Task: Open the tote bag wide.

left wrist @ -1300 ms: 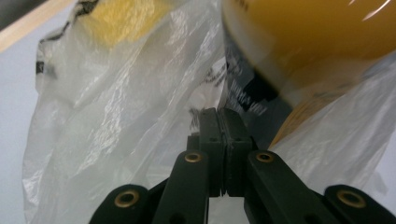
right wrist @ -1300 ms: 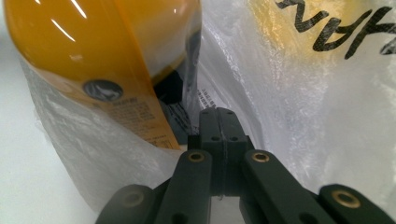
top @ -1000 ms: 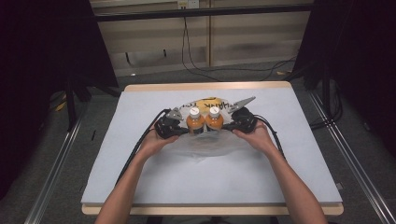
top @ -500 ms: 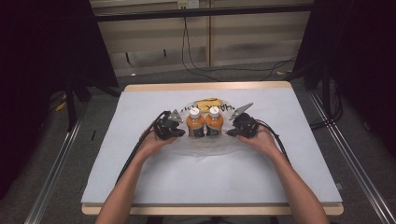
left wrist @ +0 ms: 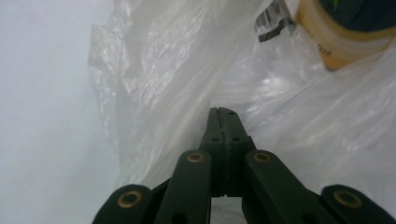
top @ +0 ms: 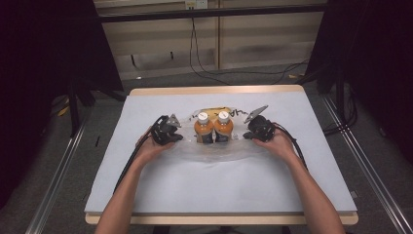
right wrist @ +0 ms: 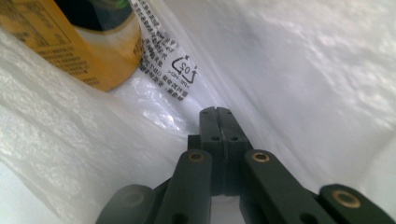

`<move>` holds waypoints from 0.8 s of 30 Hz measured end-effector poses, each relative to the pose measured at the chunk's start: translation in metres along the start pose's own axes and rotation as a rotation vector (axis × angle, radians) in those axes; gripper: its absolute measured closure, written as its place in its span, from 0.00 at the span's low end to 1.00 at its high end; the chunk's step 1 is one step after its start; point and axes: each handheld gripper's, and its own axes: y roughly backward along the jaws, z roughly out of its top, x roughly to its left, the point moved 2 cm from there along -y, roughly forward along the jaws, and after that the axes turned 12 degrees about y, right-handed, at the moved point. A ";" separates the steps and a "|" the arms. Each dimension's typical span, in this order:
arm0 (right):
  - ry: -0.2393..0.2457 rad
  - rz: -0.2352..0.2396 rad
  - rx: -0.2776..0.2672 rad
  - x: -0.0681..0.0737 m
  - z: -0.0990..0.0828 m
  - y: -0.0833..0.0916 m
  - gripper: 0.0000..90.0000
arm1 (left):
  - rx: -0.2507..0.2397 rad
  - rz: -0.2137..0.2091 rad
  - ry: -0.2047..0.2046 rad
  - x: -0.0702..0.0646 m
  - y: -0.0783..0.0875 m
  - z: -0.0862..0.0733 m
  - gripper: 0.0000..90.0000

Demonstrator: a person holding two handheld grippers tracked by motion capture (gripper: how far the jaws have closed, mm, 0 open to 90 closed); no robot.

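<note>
Two orange bottles (top: 213, 128) with white caps stand upright side by side inside a clear plastic bag (top: 214, 151) at the table's middle. My left gripper (top: 179, 136) lies just left of them, shut on the bag's film. My right gripper (top: 245, 134) lies just right of them, also shut on the film. In the left gripper view the shut jaws (left wrist: 223, 112) pinch crinkled plastic bag (left wrist: 159, 70), with a bottle (left wrist: 336, 42) at upper right. In the right gripper view the shut jaws (right wrist: 216, 112) hold the bag (right wrist: 303, 70) near its printed text, and a bottle (right wrist: 70, 46) shows at upper left.
The table (top: 195, 190) has a white cover and a wooden rim. Something yellow (top: 214, 109) lies behind the bottles in the bag. Black cables (top: 219, 73) run over the floor beyond the far edge. Metal rails (top: 53, 180) flank both sides.
Both grippers have eased slightly outward, the left one more, keeping hold of the bag. The bottles stay upright in nearly the same spot.
</note>
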 end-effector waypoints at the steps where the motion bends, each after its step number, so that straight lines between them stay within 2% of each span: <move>1: 0.004 -0.005 0.010 0.000 0.000 0.000 1.00 | 0.002 -0.003 -0.002 0.000 0.000 0.000 1.00; 3: 0.028 -0.017 0.016 -0.001 0.000 0.001 1.00 | 0.009 0.006 -0.002 0.000 0.001 -0.001 1.00; 8: 0.033 -0.042 0.023 -0.003 -0.002 0.002 1.00 | 0.019 0.043 -0.010 0.003 0.002 -0.004 1.00; 9: 0.032 -0.066 0.033 -0.004 -0.003 0.003 1.00 | 0.022 0.046 -0.008 0.005 0.003 -0.005 1.00; 10: 0.055 -0.094 0.070 -0.007 -0.006 0.004 1.00 | 0.016 0.038 0.001 0.006 0.004 -0.006 1.00; 11: 0.037 -0.097 0.069 -0.009 -0.010 0.005 1.00 | 0.015 0.030 0.007 0.008 0.004 -0.007 1.00; 12: -0.005 -0.068 0.045 -0.013 -0.015 0.007 1.00 | 0.002 0.035 0.014 0.009 0.004 -0.008 1.00; 13: -0.033 -0.060 0.035 -0.016 -0.018 0.008 1.00 | 0.002 0.034 0.013 0.008 0.004 -0.008 1.00; 15: -0.032 -0.079 0.047 -0.019 -0.023 0.010 1.00 | 0.015 0.037 0.000 0.008 0.004 -0.008 1.00; 17: -0.035 -0.076 0.044 -0.020 -0.024 0.011 1.00 | 0.013 0.028 0.005 0.009 0.004 -0.008 1.00; 19: -0.029 -0.083 0.058 -0.018 -0.023 0.011 1.00 | 0.016 0.038 0.008 0.009 0.005 -0.009 1.00; 22: 0.011 -0.102 0.085 -0.020 -0.025 0.013 1.00 | 0.014 0.055 0.010 0.012 0.006 -0.011 1.00; 24: -0.004 -0.112 0.089 -0.021 -0.027 0.014 1.00 | 0.011 0.033 0.022 0.014 0.007 -0.012 1.00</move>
